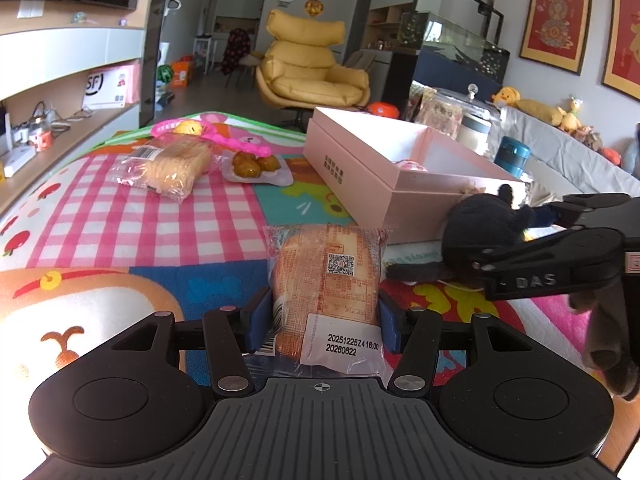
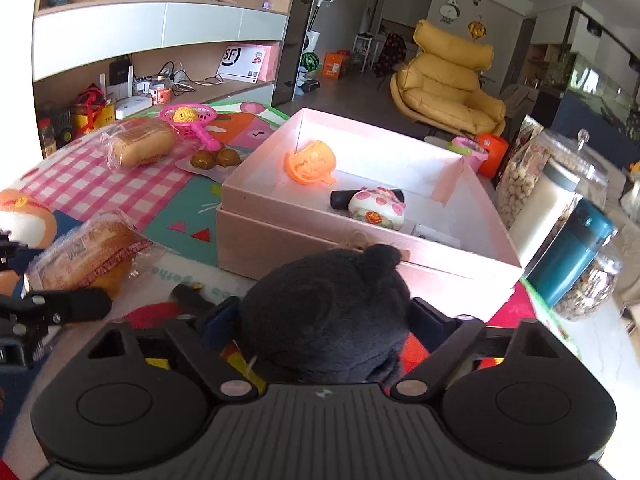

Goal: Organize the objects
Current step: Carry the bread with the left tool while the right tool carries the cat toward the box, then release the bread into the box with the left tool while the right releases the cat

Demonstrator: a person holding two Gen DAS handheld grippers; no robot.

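My left gripper is shut on a wrapped bread packet and holds it above the colourful play mat; the packet also shows in the right wrist view. My right gripper is shut on a black plush toy, just in front of the open pink box; the toy also shows in the left wrist view. Inside the box lie an orange pumpkin toy and a white pink-spotted toy.
A second wrapped bread, a tray of brown pastries and a pink toy net lie on the mat behind. Glass jars and a teal bottle stand right of the box. A yellow armchair is beyond.
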